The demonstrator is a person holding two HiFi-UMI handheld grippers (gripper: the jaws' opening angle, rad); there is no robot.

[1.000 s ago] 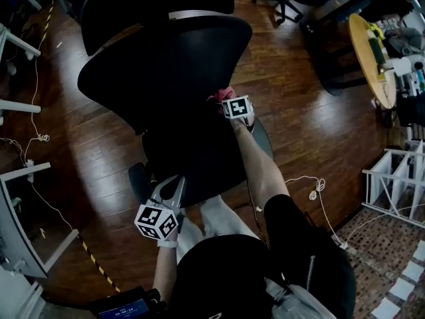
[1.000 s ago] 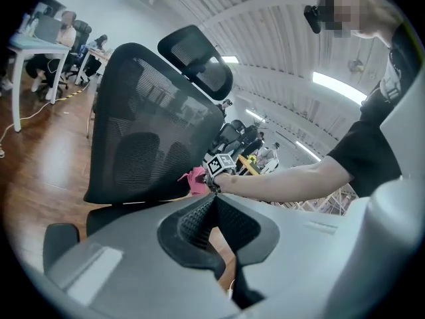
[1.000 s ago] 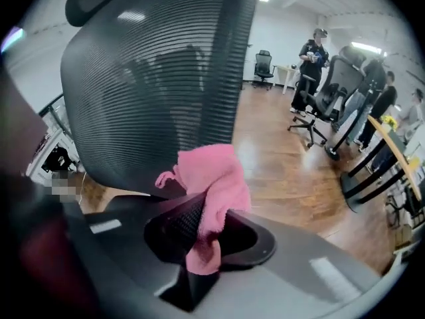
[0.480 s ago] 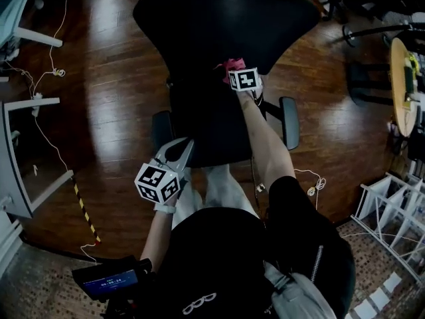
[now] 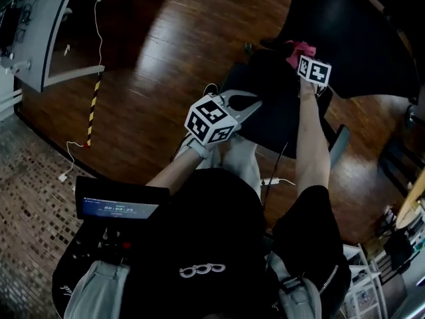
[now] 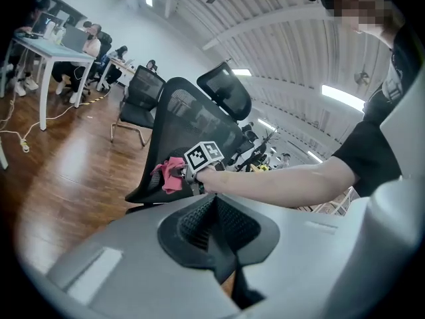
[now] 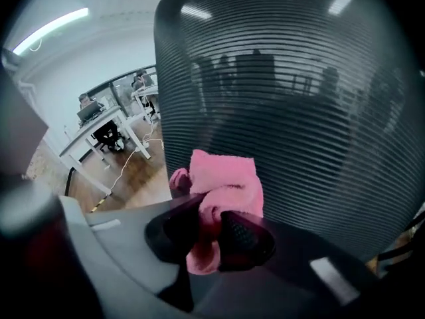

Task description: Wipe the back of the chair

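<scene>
Wood-floored office: soft pink fleece cloth [image 7: 226, 175] against black mesh chair back [image 7: 299, 111].
Right gripper [image 7: 212, 234] clamps the light, limp bunch mid-fold, its bulk just ahead of the jaws; left gripper [image 6: 216, 221] has jaws together, empty.

Office clutter off to the side.
Dark wooden floor [image 5: 166, 58] spread beneath a white desk [image 5: 56, 32]; striped yellow-black tape [image 5: 93, 108] ran beside a loose white cable [image 5: 64, 176], and a small lit screen [image 5: 119, 210] glowed nearby.
</scene>
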